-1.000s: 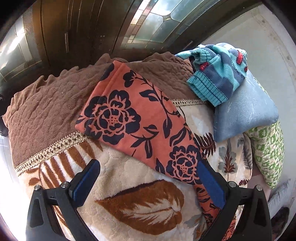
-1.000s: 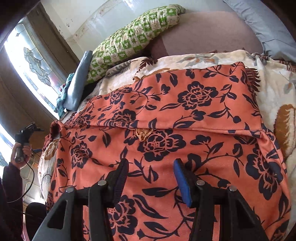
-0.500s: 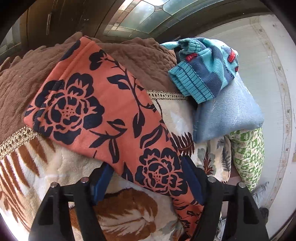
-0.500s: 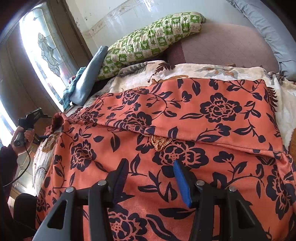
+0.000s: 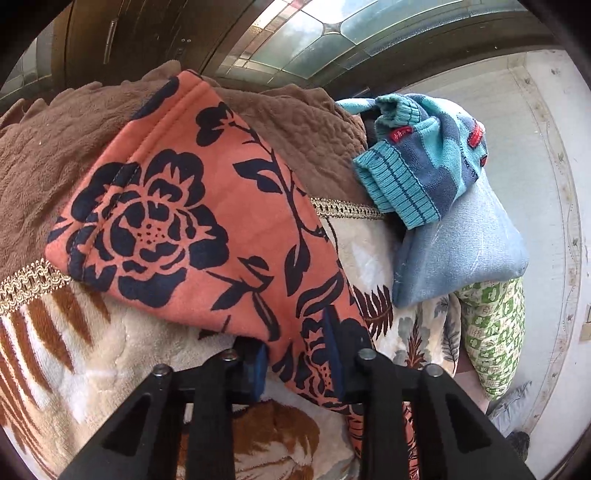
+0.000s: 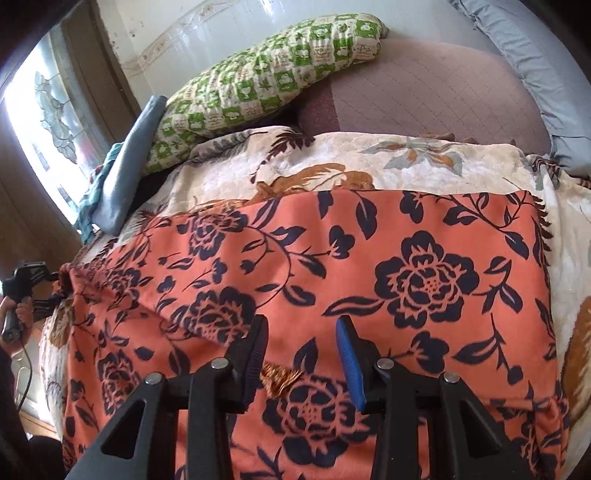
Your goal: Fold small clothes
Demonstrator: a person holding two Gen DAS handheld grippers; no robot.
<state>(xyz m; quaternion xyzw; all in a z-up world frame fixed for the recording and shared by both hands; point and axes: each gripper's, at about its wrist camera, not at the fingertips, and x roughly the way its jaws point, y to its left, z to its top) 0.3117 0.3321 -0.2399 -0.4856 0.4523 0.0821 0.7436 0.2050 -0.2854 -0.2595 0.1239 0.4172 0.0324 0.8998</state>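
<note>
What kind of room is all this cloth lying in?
Most likely a bedroom in a home. A green patterned pillow rests on a quilted mattress, a plush leaf-print blanket is spread over the bed, and a patterned glass window stands beside it.

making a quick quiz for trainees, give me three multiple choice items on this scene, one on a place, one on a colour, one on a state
1. Where does the striped knit garment lie?
A. on the pale blue folded cloth
B. under the floral blanket
C. in the right gripper

2. What colour is the garment being folded?
A. green check
B. orange with dark navy flowers
C. plain grey

3. How does the left gripper stand?
A. wide open, clear of cloth
B. out of sight
C. closed on the garment's edge

Answers: 1 A, it sits atop that cloth; 2 B, the print fills both views; 3 C, its jaws have just been closing, and the pads pinch the orange cloth.
</note>
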